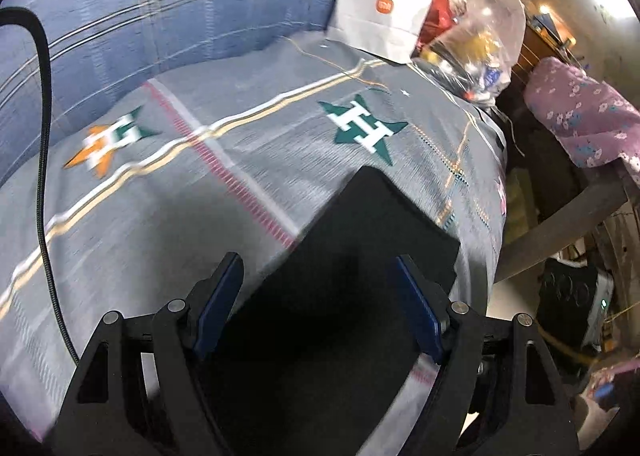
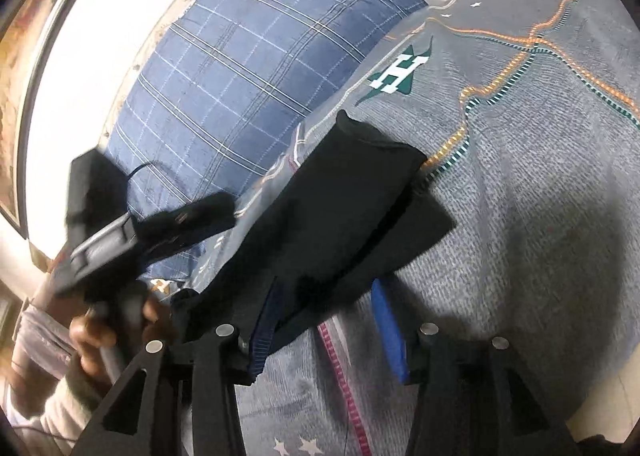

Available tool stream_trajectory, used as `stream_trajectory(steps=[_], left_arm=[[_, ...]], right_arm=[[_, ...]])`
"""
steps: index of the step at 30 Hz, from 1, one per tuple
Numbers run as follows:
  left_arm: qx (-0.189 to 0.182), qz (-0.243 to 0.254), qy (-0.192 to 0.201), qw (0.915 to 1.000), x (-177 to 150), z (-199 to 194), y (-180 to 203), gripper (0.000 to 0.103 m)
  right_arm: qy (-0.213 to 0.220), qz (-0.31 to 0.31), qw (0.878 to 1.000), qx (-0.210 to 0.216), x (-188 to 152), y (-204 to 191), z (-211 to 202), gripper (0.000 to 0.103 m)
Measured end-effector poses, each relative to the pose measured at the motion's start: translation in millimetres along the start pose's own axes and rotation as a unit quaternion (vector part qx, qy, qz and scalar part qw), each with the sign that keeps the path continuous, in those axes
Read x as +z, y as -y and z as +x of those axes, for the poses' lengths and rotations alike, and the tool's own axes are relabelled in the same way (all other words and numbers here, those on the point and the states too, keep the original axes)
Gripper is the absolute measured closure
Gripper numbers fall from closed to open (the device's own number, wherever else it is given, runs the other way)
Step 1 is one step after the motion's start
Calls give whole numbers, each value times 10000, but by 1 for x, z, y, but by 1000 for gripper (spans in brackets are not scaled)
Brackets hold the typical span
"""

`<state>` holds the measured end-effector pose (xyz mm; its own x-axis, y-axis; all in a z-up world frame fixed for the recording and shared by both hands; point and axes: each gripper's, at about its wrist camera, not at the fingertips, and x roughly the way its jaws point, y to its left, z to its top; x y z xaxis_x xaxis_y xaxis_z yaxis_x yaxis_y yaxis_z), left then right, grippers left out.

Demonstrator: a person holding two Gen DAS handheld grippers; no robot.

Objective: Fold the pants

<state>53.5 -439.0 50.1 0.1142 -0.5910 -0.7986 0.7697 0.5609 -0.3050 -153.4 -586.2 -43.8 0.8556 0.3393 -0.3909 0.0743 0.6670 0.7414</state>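
Pants: one black pair [image 1: 360, 256], folded, lying on the grey bedspread [image 1: 140, 216], ahead of and beneath both sets of jaws.
Left gripper [image 1: 320, 296]: jaws wide apart, nothing gripped, pants below the gap.
Right gripper [image 2: 328, 320]: jaws part open; pants edge between two blue pads, grip uncertain.
Star logos: two.
Pillow [image 1: 160, 16]: one, blue plaid, beyond the jaws.
White bag [image 1: 380, 16]: one.

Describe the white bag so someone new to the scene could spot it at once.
Start at the grey bedspread with star logos, then follow it to the far end where the blue plaid pillow lies. The white paper bag stands right beside that pillow. Unlike the clear plastic bag next to it, it is opaque white with a small orange square logo and handles.
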Motion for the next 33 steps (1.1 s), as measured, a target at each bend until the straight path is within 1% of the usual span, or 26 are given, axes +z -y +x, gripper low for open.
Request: stream_trajectory(steps=[3,4,8,10,11,13,14,15,16,17,18,20,21,22,24,25,27,28,29,30,31,33], left_arm=[[-130,271,-169,9994,14,21,10,26],[-201,354,-283,9988,20,31,15,26],[-252,559,-548,9966,34,62,27,26],[-209,876,-428,9950,36,67,37,24],[-212,1047,-467,9932,37,72,42,24],[-193,1173,-419,9920,37,75,47,25],[-236,1172,-406,9920,36,76,49,27],[-279,1173,-384,9920,36,76,50,37],[-329,1146,-390,9921,37,74,51,54],[-369,1097,-424,9924,38,73,50,59],[-426,996,-445,9931,39,69,49,61],[-544,800,-218,9951,39,44,43,61],[-594,692,-49,9958,40,25,37,61],[-627,554,72,9965,40,7,31,61],[-702,253,303,9967,37,-29,15,61],[-635,33,493,9968,31,-58,1,61],[-486,-245,789,9954,15,-99,-20,61],[-282,-444,1005,9935,0,-126,-35,61],[-44,-619,1108,9919,-13,-143,-46,61],[141,-766,1176,9900,-26,-158,-55,60],[280,-957,1276,9868,-49,-177,-69,60],[592,-1214,1293,9824,-77,-195,-86,60]], right_arm=[[131,-17,9999,107,1,1,3,57],[171,-19,9998,118,1,1,5,57],[300,-148,9994,133,2,-2,10,57],[375,-180,9990,150,4,-2,13,57],[418,-195,9988,155,5,-2,14,57],[443,-228,9987,139,8,-2,18,59],[402,-251,9988,91,11,-3,20,59],[369,-286,9989,38,14,-4,22,71],[322,-356,9988,-122,17,-4,24,85],[323,-394,9985,-183,19,-5,23,87],[349,-420,9984,-158,19,-8,22,89],[504,-849,9951,-90,22,-31,11,91],[571,-1251,9905,-99,23,-51,5,91],[594,-1482,9871,-93,23,-63,2,91],[576,-2014,9778,97,23,-99,-3,91],[536,-2330,9707,256,20,-121,-4,91],[433,-2732,9601,423,12,-150,-2,91],[344,-2927,9540,559,5,-165,2,91],[208,-3087,9482,721,-3,-178,9,91],[28,-3255,9419,825,-14,-191,20,91],[-139,-3434,9353,840,-26,-200,31,91],[-535,-3733,9224,837,-49,-211,59,91]])
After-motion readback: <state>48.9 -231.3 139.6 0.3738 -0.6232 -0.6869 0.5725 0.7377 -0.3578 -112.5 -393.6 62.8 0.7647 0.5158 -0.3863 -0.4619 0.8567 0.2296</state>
